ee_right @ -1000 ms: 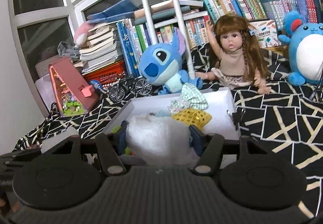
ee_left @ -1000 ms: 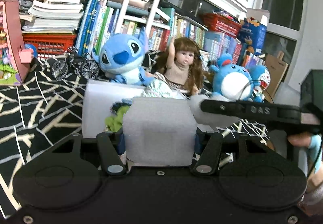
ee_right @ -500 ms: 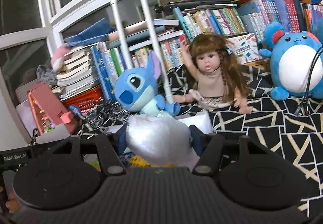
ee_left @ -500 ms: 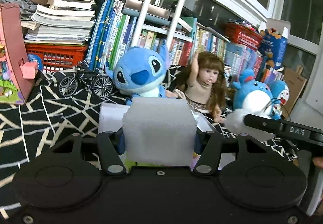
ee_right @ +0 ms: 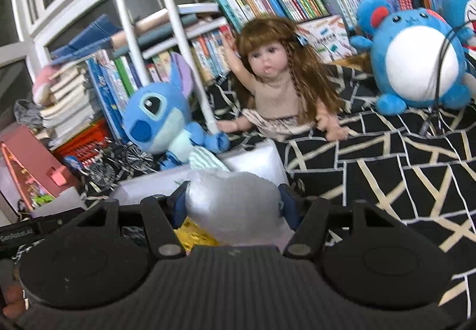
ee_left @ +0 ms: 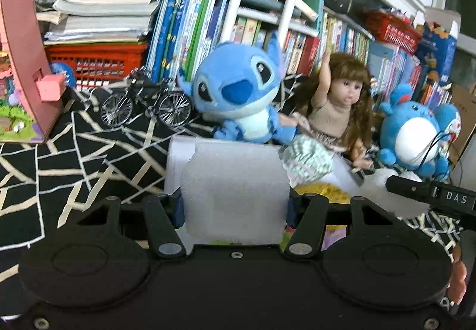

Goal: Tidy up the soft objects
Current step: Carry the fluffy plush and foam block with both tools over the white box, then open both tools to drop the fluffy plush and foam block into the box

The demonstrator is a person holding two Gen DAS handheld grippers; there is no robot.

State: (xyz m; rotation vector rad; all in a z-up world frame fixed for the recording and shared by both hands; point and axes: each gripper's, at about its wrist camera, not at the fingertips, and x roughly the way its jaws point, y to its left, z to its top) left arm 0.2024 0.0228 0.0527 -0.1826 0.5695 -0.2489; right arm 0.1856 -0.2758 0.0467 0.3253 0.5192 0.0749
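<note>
So, both claws are loaded at the moment. A white foam block point(ee_left: 235, 193) is clamped in the left claw point(ee_left: 235, 208), squeezed between the blue pads point(ee_left: 178, 208) at roughly mid-width, with its flat face turned toward the camera. A fluffy white ball point(ee_right: 235, 205) is pinched in the right claw point(ee_right: 235, 208) the same way, jaws about halfway apart and pressed into the fuzz on both sides.

What the next move seems to hinge on is the white box point(ee_left: 178, 157). It sits directly ahead of and a bit below both claws, on the black patterned cloth point(ee_left: 74, 151), just in front of the blue plush point(ee_left: 238, 101) and the doll point(ee_left: 336, 110). From the left wrist view the box's near wall is right behind the foam block; from the right wrist view its far corner point(ee_right: 255, 157) pokes out just past the ball. A checked green fabric piece point(ee_left: 306, 160) and something yellow point(ee_left: 321, 191) are already lying inside, toward the right half. The right claw can be seen off to the right of the left one, over the box's right edge, so the two look about equally near.

The box's long axis can't be judged well, since too much is hidden by the claws. Probably both items get carried forward and let go over the box, the foam to the emptier left side
</note>
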